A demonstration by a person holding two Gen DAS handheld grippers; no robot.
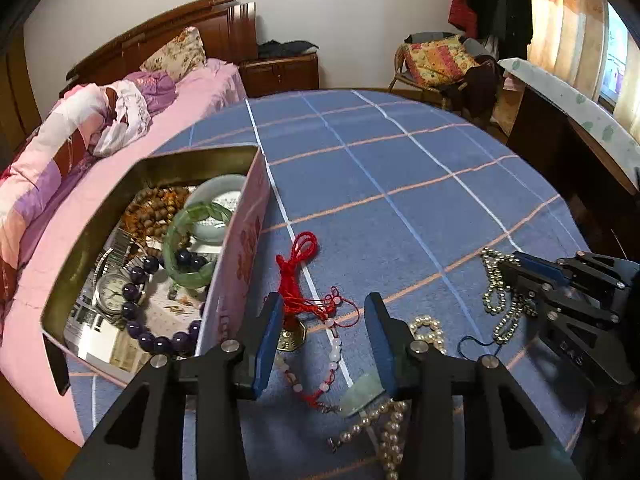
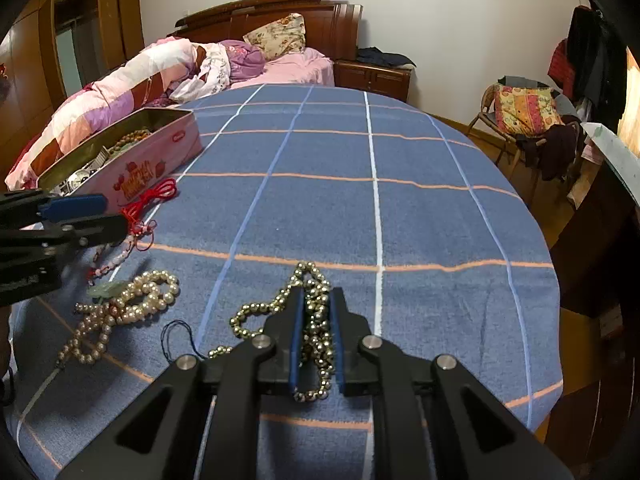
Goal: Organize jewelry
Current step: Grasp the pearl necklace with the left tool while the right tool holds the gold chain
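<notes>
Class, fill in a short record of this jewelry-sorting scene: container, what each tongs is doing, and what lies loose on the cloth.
container: pink tin, lid off, already holding a watch, green bangle and dark beads
right tongs: shut on the gold bead chain
left tongs: open over the red cord string, gripping nothing
loose on blue checked cloth: pearl necklace, red cord string

Left gripper (image 1: 324, 312) and right gripper (image 2: 316, 312): identical black linkage frames with triangular cut-outs. Each carries 2 flat fingers (image 1: 272, 328) faced with blue pads, and 4 round silver pivot pins (image 2: 261, 342) across the front.
</notes>
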